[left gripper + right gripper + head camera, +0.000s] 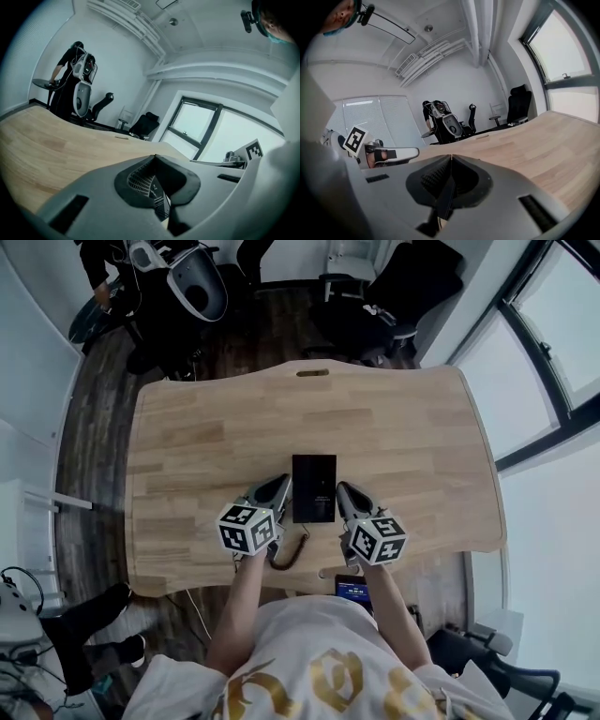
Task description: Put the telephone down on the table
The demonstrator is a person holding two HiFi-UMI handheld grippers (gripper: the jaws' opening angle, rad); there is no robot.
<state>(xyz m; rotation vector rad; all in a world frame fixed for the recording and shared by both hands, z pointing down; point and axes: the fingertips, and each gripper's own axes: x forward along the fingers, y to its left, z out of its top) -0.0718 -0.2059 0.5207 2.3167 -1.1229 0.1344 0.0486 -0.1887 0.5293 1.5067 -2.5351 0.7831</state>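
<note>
The telephone (314,487), a flat black slab, lies on the wooden table (403,427) near its front edge. My left gripper (282,484) is just left of it and my right gripper (343,489) just right, both angled in toward it. Each is shut and holds nothing. In the left gripper view the tips (154,157) meet, and a dark printed surface shows through the gap below them. The right gripper view shows the same closed tips (451,156), with a thin dark edge beneath. Each view also catches the other gripper: the right gripper (234,161) and the left gripper (379,152).
A dark cable (292,554) curls over the table's front edge by my left hand. A small lit screen (352,590) sits below that edge. Office chairs (192,282) and a standing person (98,268) are beyond the far side. Windows (562,352) run along the right.
</note>
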